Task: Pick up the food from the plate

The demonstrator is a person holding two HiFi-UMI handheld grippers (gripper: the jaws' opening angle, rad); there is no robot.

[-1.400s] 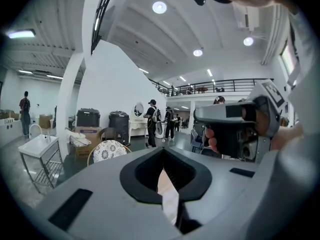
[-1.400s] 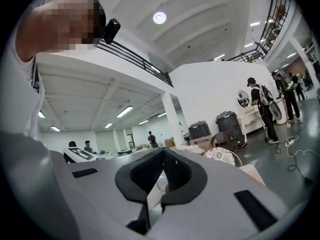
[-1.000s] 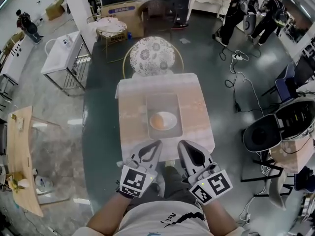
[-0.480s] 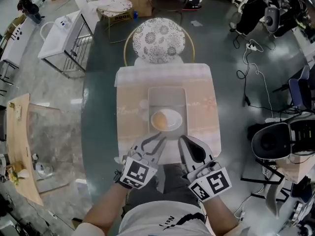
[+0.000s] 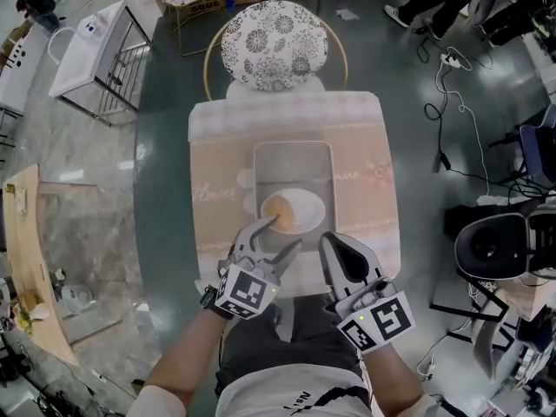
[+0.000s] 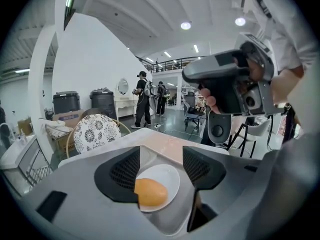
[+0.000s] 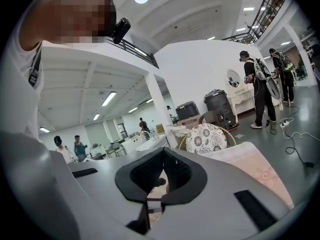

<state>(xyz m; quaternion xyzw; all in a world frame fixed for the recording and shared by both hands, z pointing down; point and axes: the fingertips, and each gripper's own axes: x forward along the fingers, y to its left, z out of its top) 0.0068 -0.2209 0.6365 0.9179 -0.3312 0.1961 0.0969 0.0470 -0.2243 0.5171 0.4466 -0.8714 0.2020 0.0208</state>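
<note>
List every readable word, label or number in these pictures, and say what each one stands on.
"Flower": faint script on the tablecloth, left side; a likely reading, not a sure one.
Second script word on the tablecloth's right side: too faint to read.
Print on the person's shirt: too small to read.
Red print on the cardboard box: blurred.

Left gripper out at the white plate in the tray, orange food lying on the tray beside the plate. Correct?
No. The orange food lies on the white plate, not beside it, as the left gripper view shows. The rest holds: the plate sits in the tray, and the left gripper is out at it, its jaws opening with nothing clamped between them.
</note>
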